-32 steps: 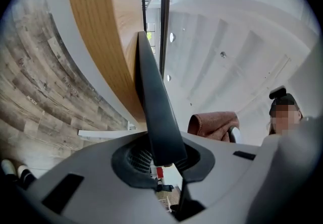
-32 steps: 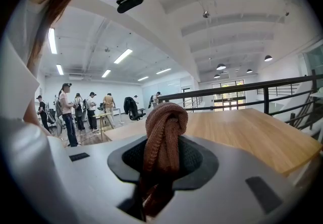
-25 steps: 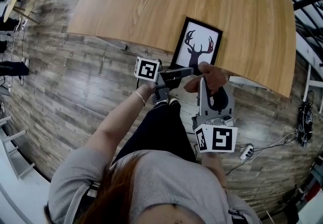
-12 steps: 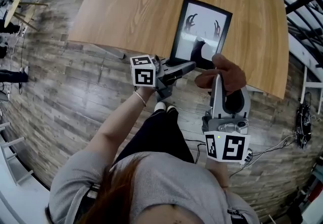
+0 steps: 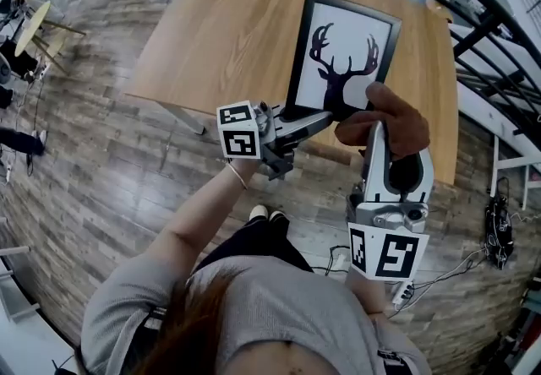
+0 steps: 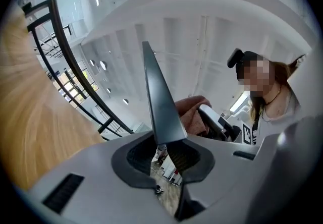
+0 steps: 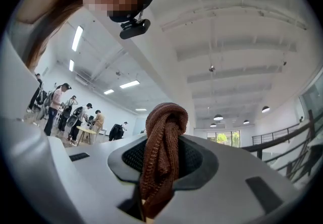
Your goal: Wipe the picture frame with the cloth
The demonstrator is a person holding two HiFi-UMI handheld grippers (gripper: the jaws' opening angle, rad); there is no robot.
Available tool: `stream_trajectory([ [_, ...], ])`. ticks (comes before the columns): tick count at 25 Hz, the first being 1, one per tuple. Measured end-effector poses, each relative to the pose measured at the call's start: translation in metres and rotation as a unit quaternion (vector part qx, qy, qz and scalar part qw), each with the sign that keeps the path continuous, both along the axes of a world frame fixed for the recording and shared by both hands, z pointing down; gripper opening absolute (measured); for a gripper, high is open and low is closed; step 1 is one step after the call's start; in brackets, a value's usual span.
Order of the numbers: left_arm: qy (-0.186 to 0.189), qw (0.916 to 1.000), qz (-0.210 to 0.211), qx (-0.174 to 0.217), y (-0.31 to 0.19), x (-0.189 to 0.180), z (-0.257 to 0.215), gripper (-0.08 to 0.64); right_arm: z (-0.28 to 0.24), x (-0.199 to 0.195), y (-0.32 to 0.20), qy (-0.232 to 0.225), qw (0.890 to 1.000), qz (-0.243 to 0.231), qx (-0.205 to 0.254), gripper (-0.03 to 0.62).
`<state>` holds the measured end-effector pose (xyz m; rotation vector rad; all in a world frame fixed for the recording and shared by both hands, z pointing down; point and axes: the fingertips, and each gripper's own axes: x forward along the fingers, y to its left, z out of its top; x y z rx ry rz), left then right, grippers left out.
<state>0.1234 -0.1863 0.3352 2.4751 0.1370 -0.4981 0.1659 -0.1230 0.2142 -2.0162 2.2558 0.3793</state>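
- Step in hand: start of the wiping proper; both tools are loaded and brought together, and no stroke can be read from this moment alone
- picture frame (image 5: pixel 342 52): deer print, black border; held up in the air over the wooden table (image 5: pixel 228 27), print face turned toward the person, top edge away from them
- left gripper (image 5: pixel 317 118): clamped on the frame's lower edge near its left corner; the left gripper view shows the frame (image 6: pixel 160 102) edge-on as a dark wedge pinched between the jaws, so this hand serves as the holder
- right gripper (image 5: pixel 376 130): clenched on the brown cloth (image 5: pixel 393 120); the right gripper view shows the knitted cloth (image 7: pixel 161 152) bunched and gripped between the jaws, a fold standing proud of the tips
- cloth position: over the lower right part of the print, by the deer's body; whether it presses on the glass or sits just off it I cannot tell; in the left gripper view it (image 6: pixel 194 112) lies just beside the frame's face
- Next move, as judged: press the proud fold flat on the glass and sweep across and up the face, then along the border; the left grip must hold steady against that push, since a single-edge pinch lets the frame pivot
- Risk, as judged: hard jaw tips meeting the glass if the fold gives way
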Motion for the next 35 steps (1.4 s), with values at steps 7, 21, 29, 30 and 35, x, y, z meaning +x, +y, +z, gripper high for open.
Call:
stream_trajectory([
  [7,-0.013,0.9995,-0.014,0.024,0.013,-0.010,-0.024,0.074,-0.117,-0.018,-0.005,0.203,0.973,0.056,0.095,0.133],
  [21,0.013,0.9960,-0.013,0.088,0.051,0.004,-0.063,0.074,-0.152,-0.090,-0.062,0.473,0.875,0.073,0.075,0.133],
  [29,0.007,0.9923,-0.022,0.121,0.057,-0.002,-0.078,0.074,-0.119,-0.120,-0.055,0.494,0.867,0.036,0.059,0.133],
  [30,0.007,0.9923,-0.025,0.121,0.056,-0.003,-0.078,0.074,-0.113,-0.123,-0.054,0.493,0.868,0.029,0.055,0.133],
  [35,0.012,0.9926,-0.031,0.117,0.052,-0.009,-0.078,0.074,-0.082,-0.133,-0.049,0.490,0.871,0.003,0.032,0.133],
])
